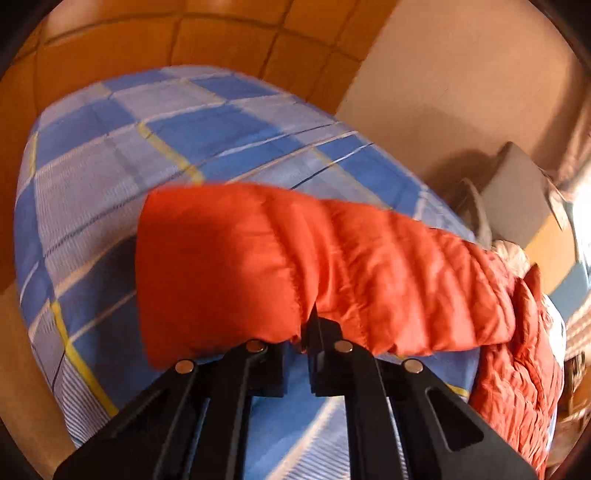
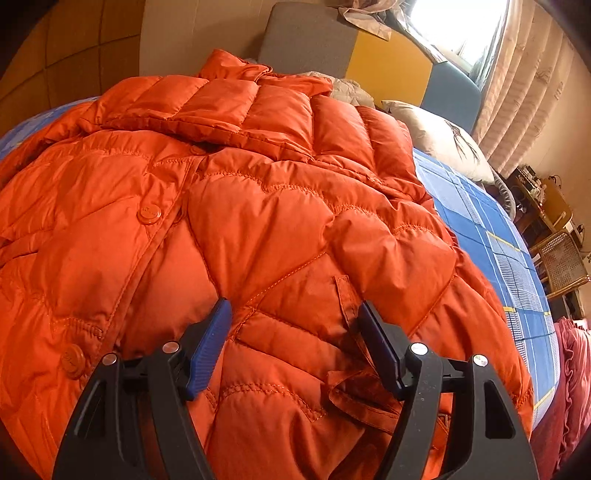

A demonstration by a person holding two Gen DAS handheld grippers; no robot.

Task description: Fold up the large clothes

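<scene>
While left hand-held gripper [image 1: 301, 332] clamps sleeve [image 1: 295, 266] edge, right hand-held gripper [image 2: 295, 332] gapes over jacket [image 2: 258, 206].

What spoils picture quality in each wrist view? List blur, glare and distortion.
Left wrist view: motion blur smears the orange sleeve and the checked bedspread; fisheye bends the bed edge; the left gripper stays sharp. Right wrist view: the jacket stitching is crisp; the window is blown out white; the edges curve.
</scene>
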